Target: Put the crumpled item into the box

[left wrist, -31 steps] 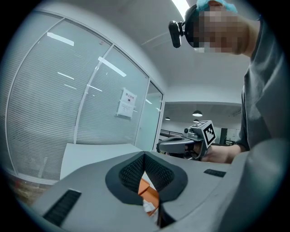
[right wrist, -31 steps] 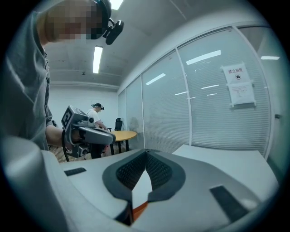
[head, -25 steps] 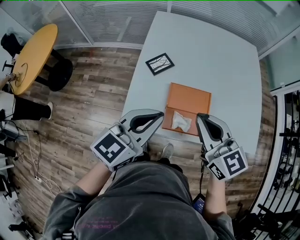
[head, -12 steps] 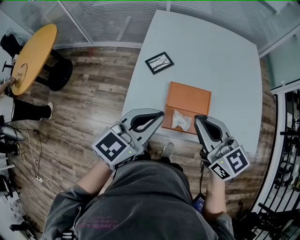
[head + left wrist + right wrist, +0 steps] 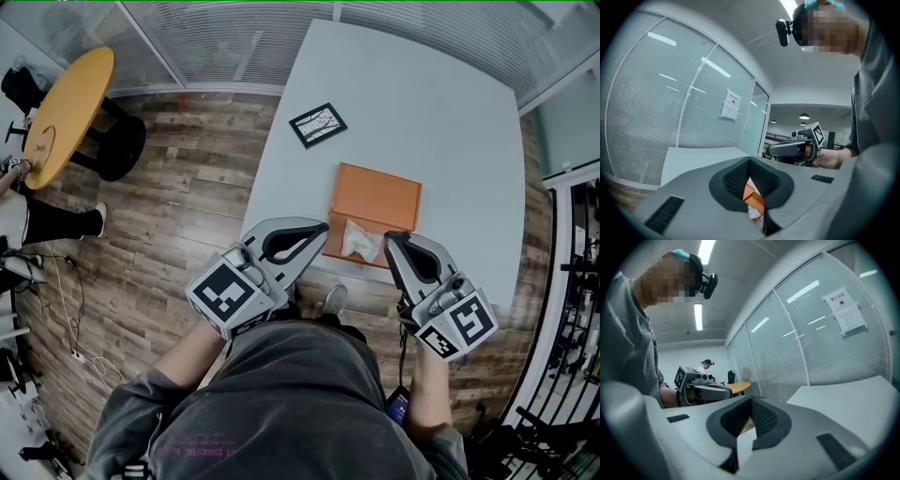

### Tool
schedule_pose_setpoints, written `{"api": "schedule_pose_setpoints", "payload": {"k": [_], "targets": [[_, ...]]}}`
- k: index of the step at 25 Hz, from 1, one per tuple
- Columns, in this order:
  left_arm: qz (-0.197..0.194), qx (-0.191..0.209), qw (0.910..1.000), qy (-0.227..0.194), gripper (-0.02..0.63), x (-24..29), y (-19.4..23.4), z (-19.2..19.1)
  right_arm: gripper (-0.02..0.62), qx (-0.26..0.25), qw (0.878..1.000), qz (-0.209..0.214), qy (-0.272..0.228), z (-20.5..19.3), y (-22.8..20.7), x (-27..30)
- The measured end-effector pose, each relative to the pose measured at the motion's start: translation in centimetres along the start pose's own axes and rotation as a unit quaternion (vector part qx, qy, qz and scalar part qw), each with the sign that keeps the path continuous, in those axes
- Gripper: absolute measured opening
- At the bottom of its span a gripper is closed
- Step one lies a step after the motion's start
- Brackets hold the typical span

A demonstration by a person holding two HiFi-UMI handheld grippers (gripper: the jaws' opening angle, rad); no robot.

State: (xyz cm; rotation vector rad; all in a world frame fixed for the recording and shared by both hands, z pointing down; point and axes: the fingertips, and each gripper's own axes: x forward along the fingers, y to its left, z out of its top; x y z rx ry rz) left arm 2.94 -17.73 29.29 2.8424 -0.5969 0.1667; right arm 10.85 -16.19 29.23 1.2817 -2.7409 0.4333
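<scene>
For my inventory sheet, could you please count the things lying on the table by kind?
Orange box: 1
Crumpled white paper: 1
Black-framed picture: 1
Total: 3

The pale table [image 5: 441, 122] carries an orange box [image 5: 380, 197] and a black-framed card [image 5: 319, 126].
</scene>
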Motion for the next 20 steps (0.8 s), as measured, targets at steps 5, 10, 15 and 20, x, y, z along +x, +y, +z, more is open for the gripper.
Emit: {"api": "schedule_pose_setpoints", "payload": {"k": [5,10,15,20], "targets": [[0.001,0.000,1.0000,0.002,0.012,0.17,-0.11,-0.12,-0.002,0.000,1.000,0.003,0.002,-0.21,-0.13,0.05],[0.002,0.000,1.0000,0.003,0.012,0.25,-0.26,-0.18,-0.002,-0.002,1.000,0.007,0.008,-0.53,-0.13,0.05],[0.005,-0.003,1.0000,0.002,0.012,0.31,-0.32,-0.24,-0.002,-0.001,1.000,0.009,0.010,-0.71,-0.23,0.02],[0.011,-0.007,0.9999,0.010,0.012,0.19,-0.17,-0.63,-0.002,-0.003,1.000,0.011,0.011,-0.70,-0.22,0.02]]}}
